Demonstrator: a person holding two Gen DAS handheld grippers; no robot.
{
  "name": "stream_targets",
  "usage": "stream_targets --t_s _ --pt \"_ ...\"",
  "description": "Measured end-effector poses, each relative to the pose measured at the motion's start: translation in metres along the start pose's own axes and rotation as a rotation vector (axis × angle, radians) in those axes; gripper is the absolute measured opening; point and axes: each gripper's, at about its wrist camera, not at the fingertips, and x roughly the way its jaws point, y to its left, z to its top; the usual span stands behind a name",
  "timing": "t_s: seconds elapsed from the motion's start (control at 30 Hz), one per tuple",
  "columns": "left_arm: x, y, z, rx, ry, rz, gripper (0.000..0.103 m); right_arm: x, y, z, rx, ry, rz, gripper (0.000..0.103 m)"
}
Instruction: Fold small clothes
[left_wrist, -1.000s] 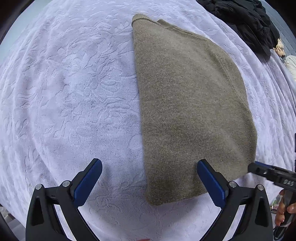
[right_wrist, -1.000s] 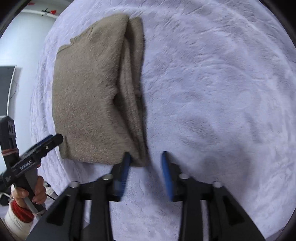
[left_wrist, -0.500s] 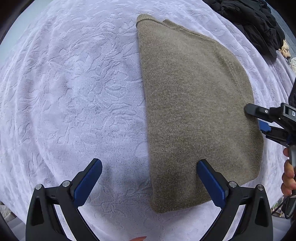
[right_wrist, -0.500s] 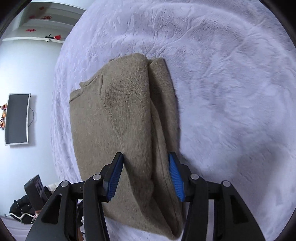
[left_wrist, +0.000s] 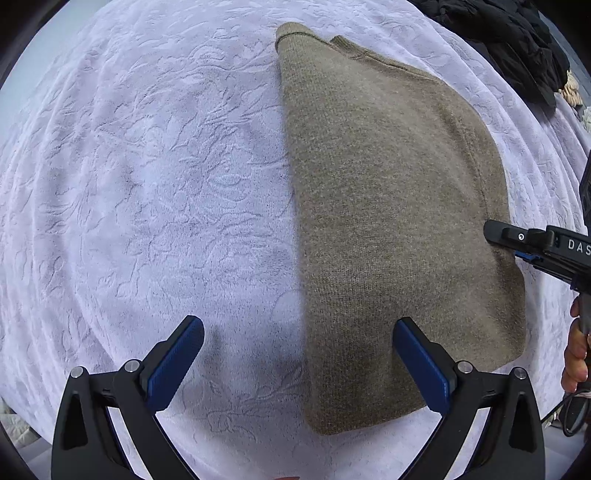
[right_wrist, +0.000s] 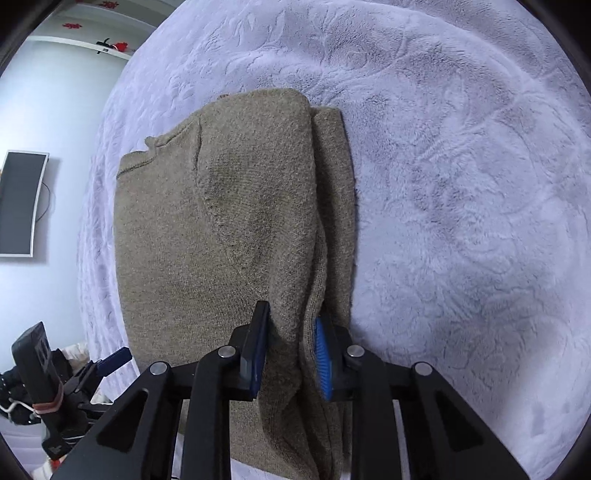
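An olive-brown knit sweater (left_wrist: 388, 221) lies folded lengthwise on a pale lilac embossed blanket (left_wrist: 147, 184). My left gripper (left_wrist: 299, 362) is open, its jaws wide apart over the sweater's near left edge, holding nothing. In the right wrist view the sweater (right_wrist: 229, 240) shows its stacked folded layers along the right side. My right gripper (right_wrist: 291, 354) is shut on the sweater, pinching a fold of the layered right edge between its blue pads. The right gripper also shows in the left wrist view (left_wrist: 517, 243) at the sweater's right edge.
Dark black clothing (left_wrist: 509, 40) is piled at the far right of the blanket. A wall with a dark screen (right_wrist: 18, 203) and a shelf is beyond the bed in the right wrist view. The left gripper shows there at lower left (right_wrist: 107, 363).
My right gripper moved from the blanket beside the sweater onto its folded right edge and closed on the fabric. The left gripper stayed open and shifted only slightly.
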Motion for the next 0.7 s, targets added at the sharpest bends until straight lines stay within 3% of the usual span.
stream_targets --t_s 0.3,0.47,0.7 --pt "0.005 0.017 0.004 0.012 0.018 -0.031 0.103 -0.020 -0.009 -0.013 0.055 0.001 0.075 0.029" --pt "0.009 0.018 0.007 0.012 0.018 -0.031 0.103 -0.034 -0.012 -0.016 0.073 -0.031 0.075 0.047" --pt "0.011 0.014 0.008 0.007 0.021 -0.051 0.103 -0.039 -0.025 -0.020 0.078 -0.026 0.064 0.054"
